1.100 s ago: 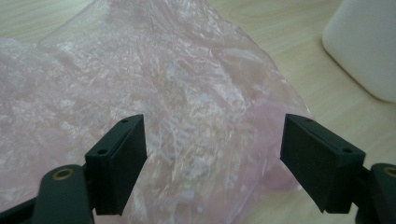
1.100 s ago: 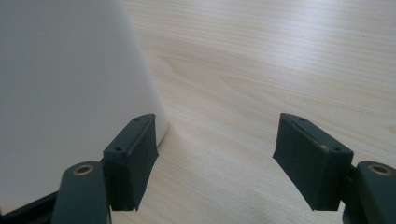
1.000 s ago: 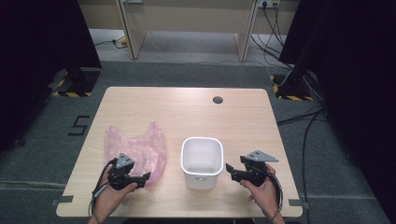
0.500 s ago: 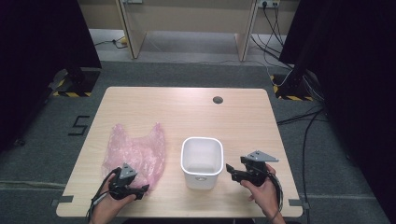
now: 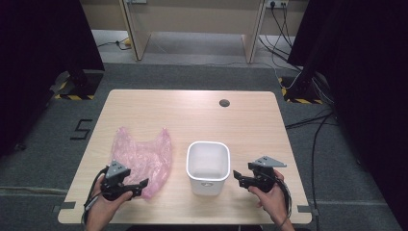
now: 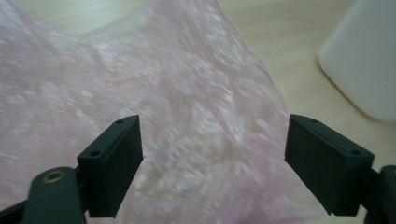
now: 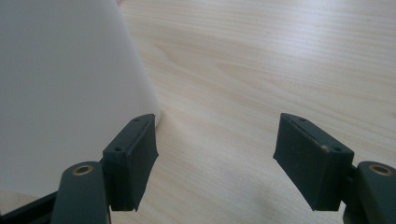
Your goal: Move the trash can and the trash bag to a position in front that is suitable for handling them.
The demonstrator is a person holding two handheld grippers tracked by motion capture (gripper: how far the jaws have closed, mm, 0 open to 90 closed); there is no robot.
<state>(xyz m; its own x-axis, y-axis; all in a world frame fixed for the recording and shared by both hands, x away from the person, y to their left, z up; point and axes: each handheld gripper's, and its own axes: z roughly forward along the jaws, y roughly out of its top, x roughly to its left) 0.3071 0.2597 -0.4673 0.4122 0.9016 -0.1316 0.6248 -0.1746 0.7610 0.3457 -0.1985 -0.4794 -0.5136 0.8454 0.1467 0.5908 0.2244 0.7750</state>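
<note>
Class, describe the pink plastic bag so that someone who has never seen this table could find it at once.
Start at the wooden table and go to its near left part, left of the white bin. The pink bag lies flat there, under the open left gripper. It is thin, crinkled and see-through, unlike the rigid bin.

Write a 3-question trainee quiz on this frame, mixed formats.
1. True or false: the left gripper has its fingers shut on the crumpled pink plastic bag.
2. Which gripper is beside the white square plastic bin? A) left B) right
3. Fill in: the small dark round hole lies near the light wooden table's ____ edge.

Key: 1. False, the fingers are open over the bag. 2. B. 3. far.
</note>
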